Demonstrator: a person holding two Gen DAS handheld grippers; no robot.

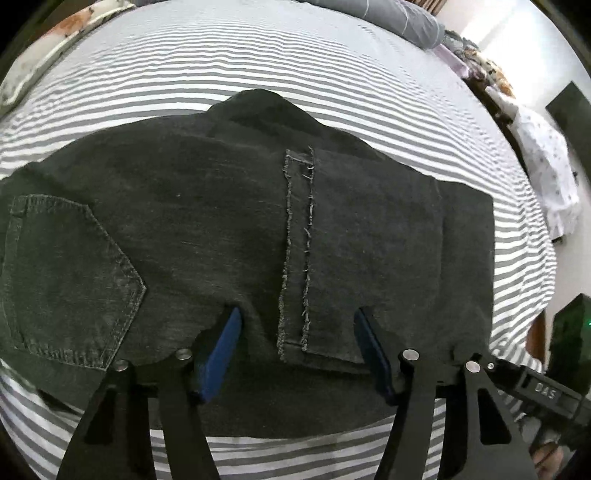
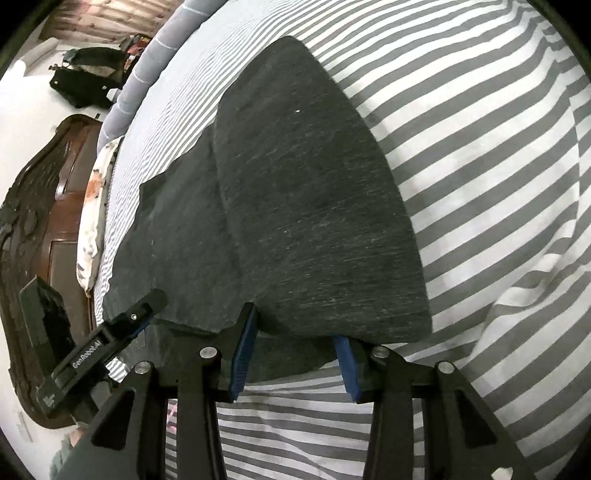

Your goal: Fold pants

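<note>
Dark grey jeans (image 1: 207, 221) lie folded on the striped bed sheet (image 1: 258, 55). A back pocket (image 1: 70, 280) is at the left and a frayed hem strip (image 1: 297, 251) lies across the middle. My left gripper (image 1: 295, 321) is open over the jeans' near edge, its blue pads (image 1: 221, 350) resting on the cloth. In the right wrist view the folded jeans (image 2: 306, 206) stretch away from me. My right gripper (image 2: 295, 332) is open, its blue pads (image 2: 243, 350) at the near folded edge; the right fingertip is under the cloth. The other gripper (image 2: 110, 339) shows at the left.
A grey pillow (image 1: 399, 18) lies at the far side of the bed. A floral pillow (image 2: 96, 206) and a dark wooden headboard (image 2: 40, 206) are at the left in the right wrist view. A white patterned cloth (image 1: 546, 166) hangs off the right side.
</note>
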